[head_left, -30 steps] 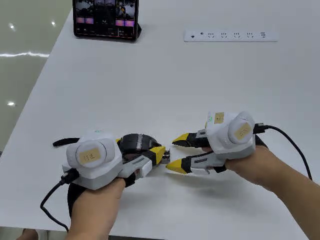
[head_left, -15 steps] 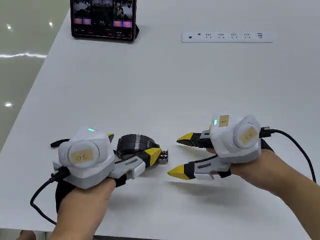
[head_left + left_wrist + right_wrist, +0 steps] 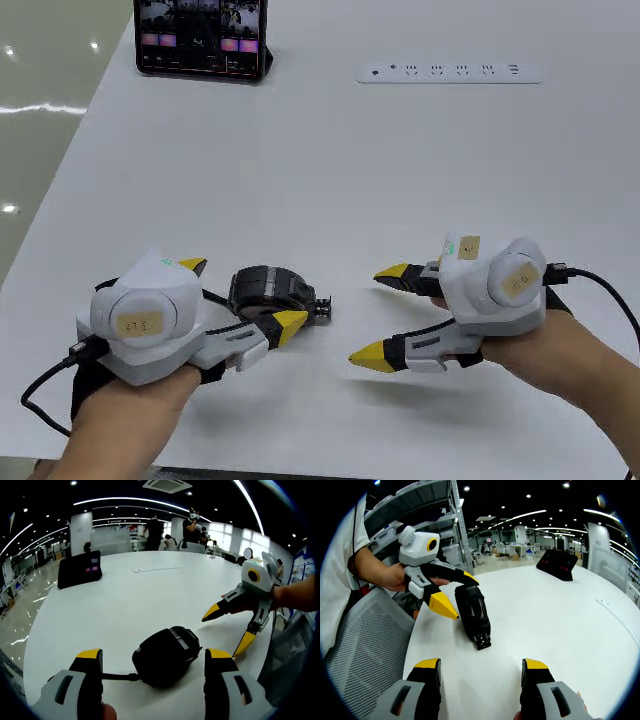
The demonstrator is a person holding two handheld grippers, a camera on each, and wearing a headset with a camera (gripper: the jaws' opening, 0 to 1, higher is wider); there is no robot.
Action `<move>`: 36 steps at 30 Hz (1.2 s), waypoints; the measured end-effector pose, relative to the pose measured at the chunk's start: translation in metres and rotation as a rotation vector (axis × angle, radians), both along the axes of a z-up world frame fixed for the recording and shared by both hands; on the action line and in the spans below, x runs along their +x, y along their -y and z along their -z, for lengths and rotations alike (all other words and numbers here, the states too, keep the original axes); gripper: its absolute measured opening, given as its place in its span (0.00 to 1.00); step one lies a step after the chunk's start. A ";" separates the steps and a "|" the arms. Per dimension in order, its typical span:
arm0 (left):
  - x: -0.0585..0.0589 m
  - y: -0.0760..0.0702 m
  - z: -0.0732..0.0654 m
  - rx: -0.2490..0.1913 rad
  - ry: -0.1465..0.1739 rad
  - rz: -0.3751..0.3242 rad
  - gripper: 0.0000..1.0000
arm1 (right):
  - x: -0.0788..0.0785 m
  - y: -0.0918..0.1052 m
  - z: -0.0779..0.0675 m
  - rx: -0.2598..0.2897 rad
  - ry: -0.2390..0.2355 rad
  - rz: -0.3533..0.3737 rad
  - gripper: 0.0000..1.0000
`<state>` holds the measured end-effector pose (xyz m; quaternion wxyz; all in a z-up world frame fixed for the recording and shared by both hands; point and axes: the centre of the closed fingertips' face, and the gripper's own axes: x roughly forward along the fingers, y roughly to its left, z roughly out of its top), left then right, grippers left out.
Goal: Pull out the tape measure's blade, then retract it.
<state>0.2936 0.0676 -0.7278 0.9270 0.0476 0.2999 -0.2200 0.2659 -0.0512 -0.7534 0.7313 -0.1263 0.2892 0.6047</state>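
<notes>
1. Your white table (image 3: 330,180) has a tablet (image 3: 198,38) propped at its far edge, screen lit.
2. A power strip (image 3: 449,72) lies flat, well right of the tablet.
3. A grey mesh chair (image 3: 365,645) stands beside your table.

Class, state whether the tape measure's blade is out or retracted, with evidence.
Retracted: on the tape measure, the hook sits against the case, and no blade stretches across the table.

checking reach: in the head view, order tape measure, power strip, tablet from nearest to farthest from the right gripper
1. tape measure, left of the right gripper
2. power strip, far side, ahead
3. tablet, far left
</notes>
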 end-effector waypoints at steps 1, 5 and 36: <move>-0.001 0.000 -0.001 0.004 0.001 0.012 0.81 | 0.000 0.003 0.000 -0.003 -0.001 0.006 0.65; -0.003 -0.002 -0.003 0.012 0.001 0.045 0.80 | -0.004 0.009 0.001 -0.012 0.002 0.016 0.68; -0.023 -0.014 -0.018 0.040 0.010 0.220 0.95 | -0.005 0.081 -0.014 -0.037 0.059 0.173 0.90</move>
